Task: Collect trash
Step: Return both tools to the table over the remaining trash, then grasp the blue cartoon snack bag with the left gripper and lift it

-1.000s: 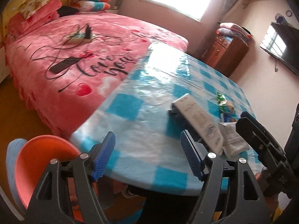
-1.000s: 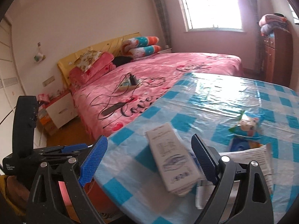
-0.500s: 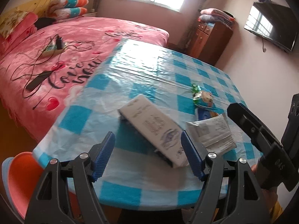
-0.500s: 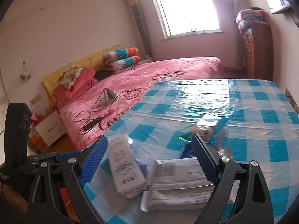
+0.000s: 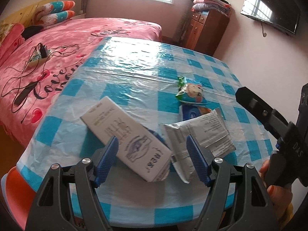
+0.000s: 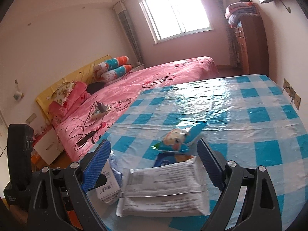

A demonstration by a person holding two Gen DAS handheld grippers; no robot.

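Trash lies near the front edge of a table with a blue-and-white checked cloth (image 5: 134,61). A long white carton (image 5: 125,140) lies at the left; it also shows in the right wrist view (image 6: 108,184). A silver-white wrapper (image 5: 202,132) lies to its right and fills the front of the right wrist view (image 6: 163,188). Behind them lie a blue packet (image 5: 189,113) and a green-blue cartoon snack bag (image 5: 189,94), also in the right wrist view (image 6: 177,140). My left gripper (image 5: 152,159) is open above the carton's near end. My right gripper (image 6: 152,165) is open over the wrapper.
A bed with a pink cover (image 5: 38,44) stands left of the table, with cables and a power strip (image 5: 38,54) on it. An orange stool (image 5: 11,188) sits below the table's front left corner. A wooden cabinet (image 5: 204,28) and a wall television (image 5: 271,5) are behind.
Both grippers have swung right and come closer to the trash. The carton now lies between the left fingers and the wrapper between the right fingers. Both stay open.
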